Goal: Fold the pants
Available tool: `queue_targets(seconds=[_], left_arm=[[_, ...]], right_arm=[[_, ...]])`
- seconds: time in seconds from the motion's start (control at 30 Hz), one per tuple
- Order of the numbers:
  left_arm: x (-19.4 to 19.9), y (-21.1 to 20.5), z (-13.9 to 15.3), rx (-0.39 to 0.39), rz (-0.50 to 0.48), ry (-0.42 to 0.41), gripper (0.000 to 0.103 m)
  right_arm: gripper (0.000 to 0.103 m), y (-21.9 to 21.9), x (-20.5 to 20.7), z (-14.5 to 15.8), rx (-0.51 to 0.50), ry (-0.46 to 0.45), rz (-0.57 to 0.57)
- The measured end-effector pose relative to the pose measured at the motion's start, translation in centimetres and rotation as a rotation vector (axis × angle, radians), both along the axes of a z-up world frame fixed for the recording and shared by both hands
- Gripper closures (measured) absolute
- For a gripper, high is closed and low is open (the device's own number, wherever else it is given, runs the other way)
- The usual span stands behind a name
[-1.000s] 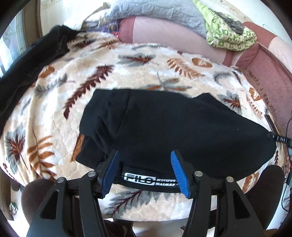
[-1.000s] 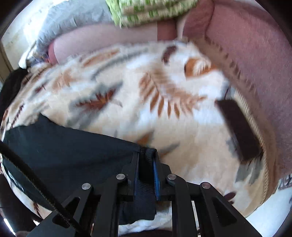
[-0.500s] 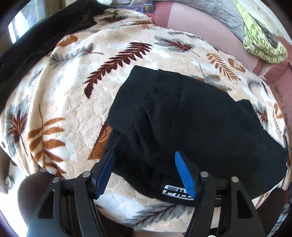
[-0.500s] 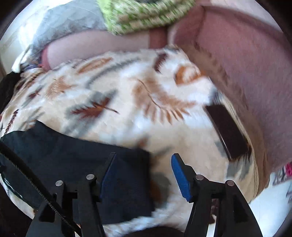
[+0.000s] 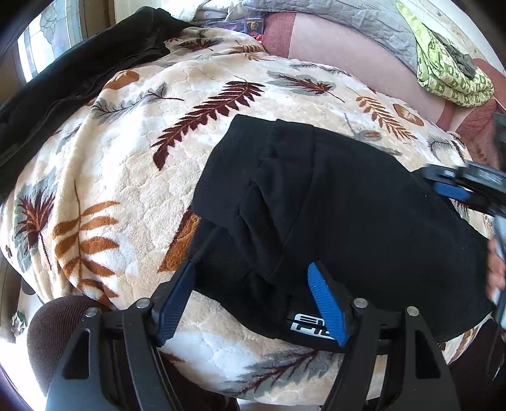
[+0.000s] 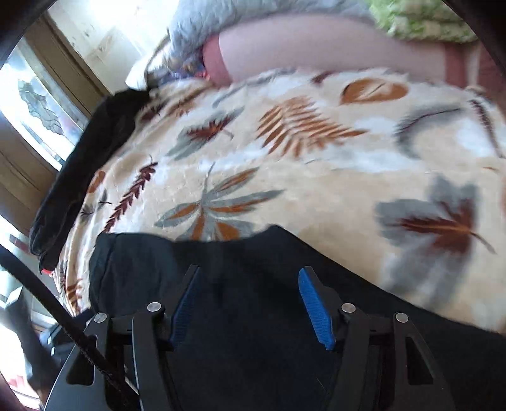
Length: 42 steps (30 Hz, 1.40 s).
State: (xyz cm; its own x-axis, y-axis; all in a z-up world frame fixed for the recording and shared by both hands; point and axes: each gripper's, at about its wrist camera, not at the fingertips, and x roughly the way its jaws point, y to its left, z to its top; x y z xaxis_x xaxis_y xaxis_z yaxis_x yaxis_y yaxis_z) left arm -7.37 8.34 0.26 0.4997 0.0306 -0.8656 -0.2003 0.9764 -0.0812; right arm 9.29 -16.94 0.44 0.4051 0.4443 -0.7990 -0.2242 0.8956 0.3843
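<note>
Black folded pants lie on a cream leaf-print blanket. My left gripper hovers over their near left corner. Its jaws are opening, with the cloth edge between the blue pads but not pinched. A white logo label shows beside the right pad. My right gripper stands open just above the pants, with black cloth under both fingers and nothing gripped. In the left wrist view the right gripper comes in blurred from the right edge, over the pants' far right side.
A second black garment lies along the blanket's far left edge by a window. A pink backrest rises behind, with a grey quilt and a green patterned cloth on it. A brown corduroy shape sits near left.
The right gripper let go of the pants' edge, opened and swept left over the pants. The left gripper's jaws widened and slid left along the near edge, past the logo label.
</note>
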Motion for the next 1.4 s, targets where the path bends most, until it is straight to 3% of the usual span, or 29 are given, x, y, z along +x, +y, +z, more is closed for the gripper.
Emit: queue_targets(seconds=[0.07,0.17,0.23,0.33,0.5,0.7,0.83,0.97,1.4], left_arm=[[-0.1,0.4,-0.3,-0.009,0.018,0.003,0.016],[-0.2,1.9,-0.9,-0.109,0.058,0.012,0.014],[-0.3,1.8,-0.7,-0.108,0.050,0.010,0.013],[-0.6,1.6,-0.7,-0.104,0.053,0.006,0.013],[-1.3,1.4,0.6,-0.127,0.064,0.006,0.014],[-1.7,-1.3,3.3,-0.004,-0.014,-0.013,0.014],[-1.6,-3.9,4.7,0.092,-0.094,-0.037,0.014],[-1.3,-6.1,5.4,0.155,-0.161,-0.048,0.014],[-0.5,-11.2,6.2,0.268,-0.286,-0.029,0.014]], right_arm=[[0.036,0.8,2.1,-1.5,-0.022,0.044,-0.025],[0.037,-0.1,5.0,-2.6,-0.070,0.056,-0.122],[0.037,-1.2,5.7,-2.2,-0.086,0.051,-0.180],[0.036,-3.3,4.5,-0.3,0.004,0.011,-0.214],[0.033,-5.7,-1.5,2.2,-0.016,-0.074,-0.201],[0.032,-9.2,-8.4,2.1,-0.031,-0.128,-0.259],[0.032,-11.1,-12.1,1.5,0.011,-0.134,-0.317],[0.031,-12.3,-13.9,1.4,0.064,-0.137,-0.366],[0.029,-16.4,-17.3,1.2,0.079,-0.186,-0.496]])
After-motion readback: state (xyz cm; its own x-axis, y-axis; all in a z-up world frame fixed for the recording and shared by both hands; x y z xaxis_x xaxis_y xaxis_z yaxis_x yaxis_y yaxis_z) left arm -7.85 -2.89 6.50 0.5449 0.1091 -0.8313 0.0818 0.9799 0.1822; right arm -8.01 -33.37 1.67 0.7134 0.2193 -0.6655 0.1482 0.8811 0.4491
